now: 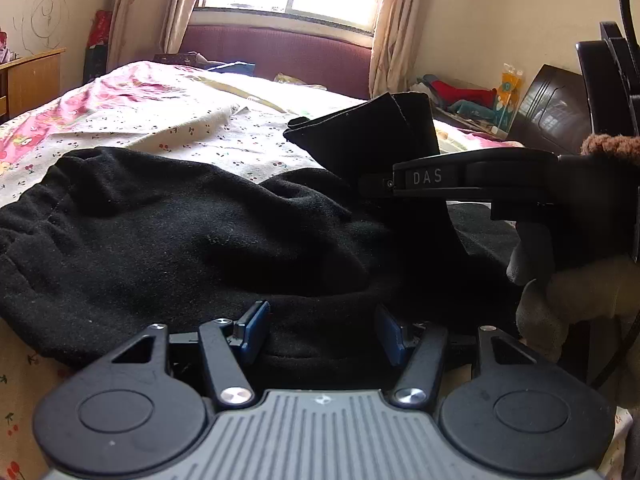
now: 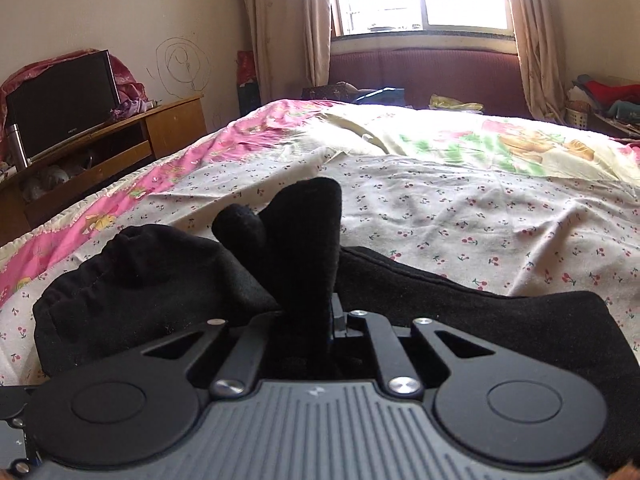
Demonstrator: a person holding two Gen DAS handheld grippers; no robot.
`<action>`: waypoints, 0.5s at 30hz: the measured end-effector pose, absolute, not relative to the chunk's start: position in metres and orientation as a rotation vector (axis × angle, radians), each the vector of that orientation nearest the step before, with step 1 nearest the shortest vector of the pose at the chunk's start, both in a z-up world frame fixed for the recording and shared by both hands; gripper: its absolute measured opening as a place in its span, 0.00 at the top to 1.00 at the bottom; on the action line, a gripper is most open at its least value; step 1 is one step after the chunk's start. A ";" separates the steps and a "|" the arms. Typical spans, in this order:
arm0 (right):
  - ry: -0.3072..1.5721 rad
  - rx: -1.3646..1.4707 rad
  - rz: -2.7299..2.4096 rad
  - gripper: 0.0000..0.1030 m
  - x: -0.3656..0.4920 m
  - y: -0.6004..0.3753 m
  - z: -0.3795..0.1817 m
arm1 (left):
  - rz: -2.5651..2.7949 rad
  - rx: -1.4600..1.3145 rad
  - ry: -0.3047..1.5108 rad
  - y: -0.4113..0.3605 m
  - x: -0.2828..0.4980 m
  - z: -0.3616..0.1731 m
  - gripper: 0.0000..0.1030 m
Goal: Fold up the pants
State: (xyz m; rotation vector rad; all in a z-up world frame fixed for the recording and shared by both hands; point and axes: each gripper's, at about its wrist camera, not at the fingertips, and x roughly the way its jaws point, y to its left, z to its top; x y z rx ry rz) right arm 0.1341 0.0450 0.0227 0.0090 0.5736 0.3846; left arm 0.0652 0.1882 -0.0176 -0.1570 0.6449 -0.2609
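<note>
Now, from the left: my left claw (image 1: 320, 334) hangs low over the near edge of the black pants (image 1: 168, 240), its blue pads (image 1: 252, 332) parted about halfway with a ridge of the cloth lying between them. As far as I can see the pads are not pressing on it, so that claw holds nothing. The pants lie bunched on the bed (image 1: 168, 128), spread over the cherry-print sheet (image 2: 460, 216), with the gathered waistband end (image 2: 80, 280) away to the left.

Further right, my right claw (image 2: 334, 320) is pinched nearly closed on a fold of the same pants, and a tall flap of black cloth (image 2: 304, 240) stands up out of its jaws. In the left view that flap (image 1: 372, 140) rises above the right claw's arm, with my gloved hand (image 1: 560, 292) beneath it.

What worries me: the fleece looks thick and soft, so the narrow pinch on the right could slide off if I pull hard, and the flap would drop in a heap. On the left, if I close on the ridge as it lies I may catch several layers at once, or the sheet underneath, and drag the bedding along. With the cloth this crumpled, any fold I lay over it will likely come out crooked
</note>
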 end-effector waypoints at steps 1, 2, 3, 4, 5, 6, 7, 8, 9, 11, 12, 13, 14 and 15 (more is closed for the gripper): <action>0.574 0.012 0.392 0.92 0.134 0.051 0.023 | -0.257 -0.155 0.643 0.190 0.064 -0.017 0.32; 0.584 0.025 0.403 0.92 0.135 0.055 0.024 | -0.254 -0.155 0.641 0.194 0.062 -0.017 0.32; 0.594 0.033 0.416 0.92 0.135 0.060 0.024 | -0.250 -0.157 0.639 0.197 0.060 -0.017 0.32; 0.587 0.029 0.423 0.92 0.134 0.067 0.025 | -0.247 -0.161 0.637 0.201 0.058 -0.016 0.32; 0.578 0.021 0.426 0.92 0.133 0.073 0.025 | -0.245 -0.164 0.636 0.203 0.056 -0.015 0.32; 0.568 0.014 0.430 0.92 0.133 0.080 0.025 | -0.240 -0.165 0.634 0.206 0.053 -0.014 0.32; 0.569 0.023 0.437 0.92 0.135 0.086 0.025 | -0.233 -0.164 0.632 0.208 0.051 -0.014 0.32; 0.575 0.034 0.442 0.92 0.138 0.092 0.026 | -0.225 -0.163 0.629 0.211 0.049 -0.014 0.32; 0.576 0.039 0.443 0.92 0.140 0.096 0.026 | -0.215 -0.160 0.625 0.213 0.047 -0.013 0.32; 0.576 0.048 0.455 0.92 0.144 0.109 0.028 | -0.189 -0.156 0.620 0.220 0.044 -0.014 0.32; 0.576 0.050 0.463 0.92 0.145 0.114 0.029 | -0.182 -0.164 0.621 0.225 0.043 -0.015 0.32; 0.574 0.049 0.472 0.92 0.145 0.120 0.030 | -0.177 -0.176 0.621 0.228 0.041 -0.016 0.32; 0.571 0.044 0.486 0.92 0.145 0.130 0.031 | -0.173 -0.189 0.621 0.233 0.040 -0.017 0.32; 0.568 0.039 0.502 0.92 0.144 0.137 0.031 | -0.169 -0.201 0.621 0.236 0.038 -0.017 0.32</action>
